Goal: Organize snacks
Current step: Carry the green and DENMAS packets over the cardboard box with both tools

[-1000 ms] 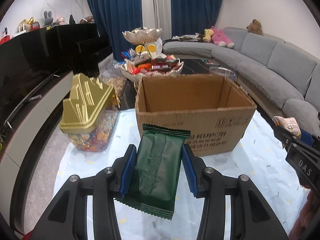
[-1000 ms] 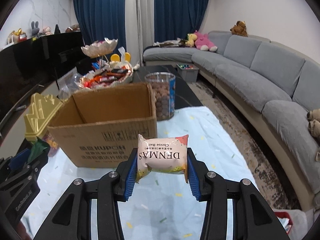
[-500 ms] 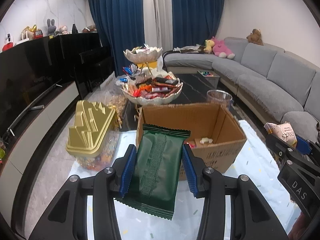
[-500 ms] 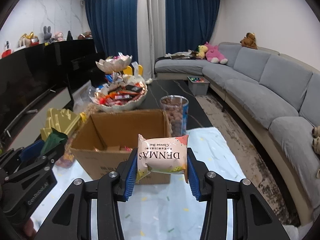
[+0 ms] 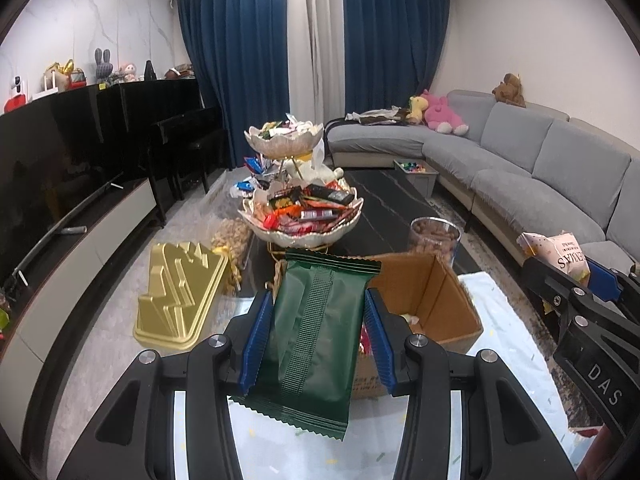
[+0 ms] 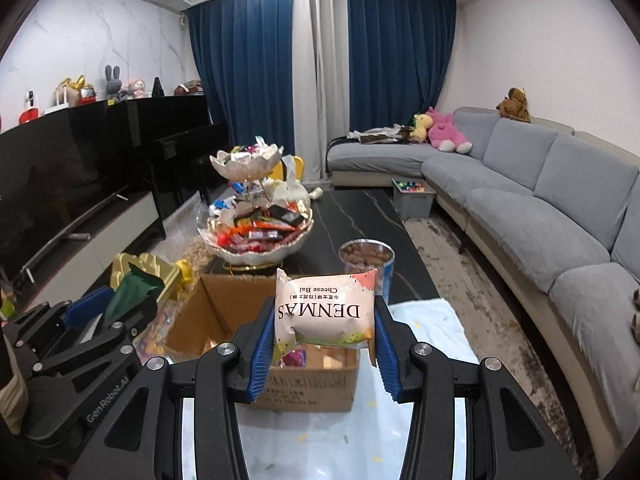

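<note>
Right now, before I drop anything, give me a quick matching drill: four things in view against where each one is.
Things:
1. green packet
2. DENMAS cheese ball bag
3. cardboard box
4. gold lid

Places:
A. open-topped, on the table below both grippers
B. clamped in the right gripper
C. left of the box
D. clamped in the left gripper

Pairs: 1-D, 2-B, 3-A, 4-C

My left gripper (image 5: 316, 334) and right gripper (image 6: 322, 344) are matte black frames with ribbed blue finger pads (image 5: 256, 340) and silver screws (image 6: 224, 347) at the joints (white lettering reads "GenRobot.AI" on one, "DAS" on the other).
</note>
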`<act>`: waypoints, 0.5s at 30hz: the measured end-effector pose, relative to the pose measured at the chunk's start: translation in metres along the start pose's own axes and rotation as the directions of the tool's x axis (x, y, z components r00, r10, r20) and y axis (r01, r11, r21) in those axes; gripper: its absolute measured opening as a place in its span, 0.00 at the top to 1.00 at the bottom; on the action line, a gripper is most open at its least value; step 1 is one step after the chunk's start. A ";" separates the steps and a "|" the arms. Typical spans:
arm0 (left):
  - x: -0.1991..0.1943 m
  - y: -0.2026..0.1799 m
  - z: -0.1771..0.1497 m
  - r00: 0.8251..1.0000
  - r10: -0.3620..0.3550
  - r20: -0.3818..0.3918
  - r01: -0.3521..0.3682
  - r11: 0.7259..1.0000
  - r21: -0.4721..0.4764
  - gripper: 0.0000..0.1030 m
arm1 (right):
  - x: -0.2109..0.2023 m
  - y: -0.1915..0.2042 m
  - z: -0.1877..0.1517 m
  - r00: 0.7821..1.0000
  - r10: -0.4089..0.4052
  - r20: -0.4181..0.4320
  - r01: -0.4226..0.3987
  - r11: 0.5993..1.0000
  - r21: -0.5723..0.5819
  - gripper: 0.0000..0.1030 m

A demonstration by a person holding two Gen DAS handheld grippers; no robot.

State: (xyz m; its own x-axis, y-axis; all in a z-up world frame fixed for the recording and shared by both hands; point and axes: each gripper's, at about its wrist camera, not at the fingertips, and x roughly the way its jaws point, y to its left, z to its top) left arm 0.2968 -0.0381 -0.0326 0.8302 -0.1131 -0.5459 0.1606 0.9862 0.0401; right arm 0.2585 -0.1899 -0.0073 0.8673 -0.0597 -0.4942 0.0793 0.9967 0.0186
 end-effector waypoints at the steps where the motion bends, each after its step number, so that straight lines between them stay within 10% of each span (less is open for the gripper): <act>1: 0.000 0.000 0.003 1.000 0.000 0.003 0.000 1.000 -0.001 0.56 | 0.001 0.001 0.003 1.000 0.004 0.004 -0.004 1.000 -0.003 0.55; 15: 0.011 0.000 0.036 1.000 -0.011 0.020 0.011 1.000 -0.007 0.56 | 0.020 0.011 0.034 0.999 0.034 0.028 -0.033 0.999 -0.043 0.55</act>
State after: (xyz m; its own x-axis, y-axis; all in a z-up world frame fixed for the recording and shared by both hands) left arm 0.3247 -0.0433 -0.0085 0.8389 -0.1264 -0.5295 0.1664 0.9857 0.0282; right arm 0.2932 -0.1822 0.0122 0.8829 -0.0272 -0.4688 0.0292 0.9996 -0.0029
